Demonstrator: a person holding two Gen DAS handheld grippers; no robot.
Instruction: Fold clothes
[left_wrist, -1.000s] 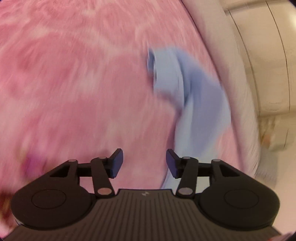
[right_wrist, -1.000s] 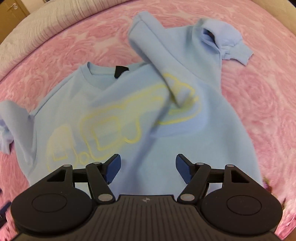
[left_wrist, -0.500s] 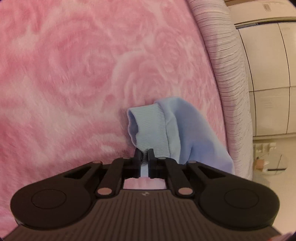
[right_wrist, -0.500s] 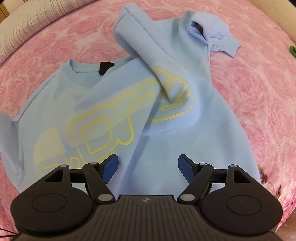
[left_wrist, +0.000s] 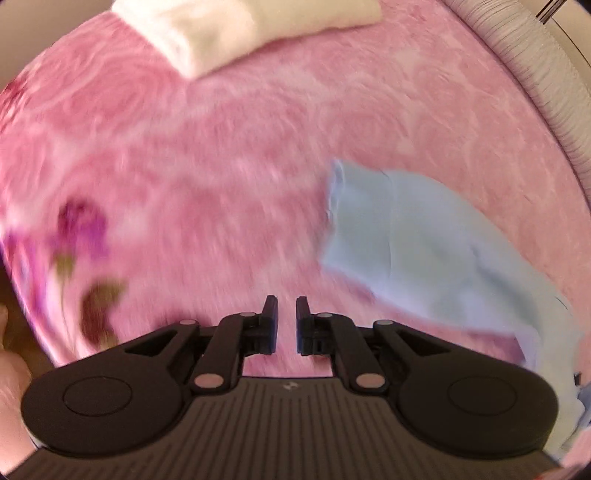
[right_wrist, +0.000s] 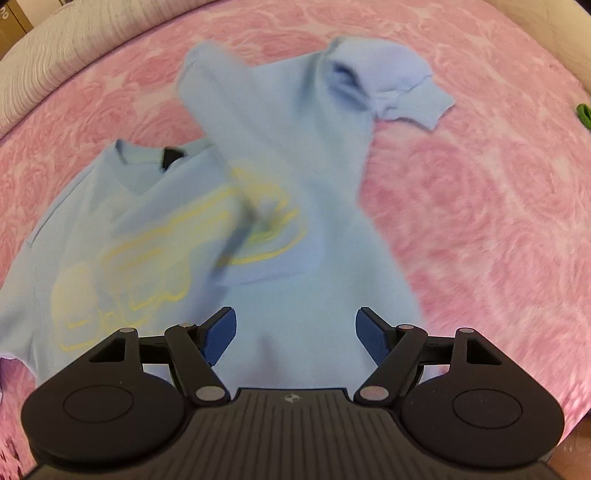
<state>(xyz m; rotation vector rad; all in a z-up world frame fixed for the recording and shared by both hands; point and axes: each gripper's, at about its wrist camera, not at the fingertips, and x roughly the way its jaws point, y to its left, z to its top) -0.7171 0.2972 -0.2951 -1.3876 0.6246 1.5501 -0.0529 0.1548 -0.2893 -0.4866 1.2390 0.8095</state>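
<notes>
The left gripper (left_wrist: 283, 314) has its black, flat-faced jaws drawn almost together, a narrow slit between them showing only pink pile; no cloth is clamped. It points steeply down over the bedspread (left_wrist: 207, 177), a plush pink fleece with a tonal rose relief and one purple printed flower near the left edge. The sleeve (left_wrist: 424, 258), soft pale-blue knit with a ribbed end, lies to the right of the fingers, apart from them and blurred. A folded cream cloth (left_wrist: 229, 29) rests at the far edge. The right gripper (right_wrist: 295, 332) has its blue ribbed pads spread wide, nothing between them, aimed steeply down above the lower body of the sweatshirt (right_wrist: 295, 258). This garment lies spread on the bedspread, yellow outline print on its chest, one sleeve folded across it, the other bunched at upper right.
</notes>
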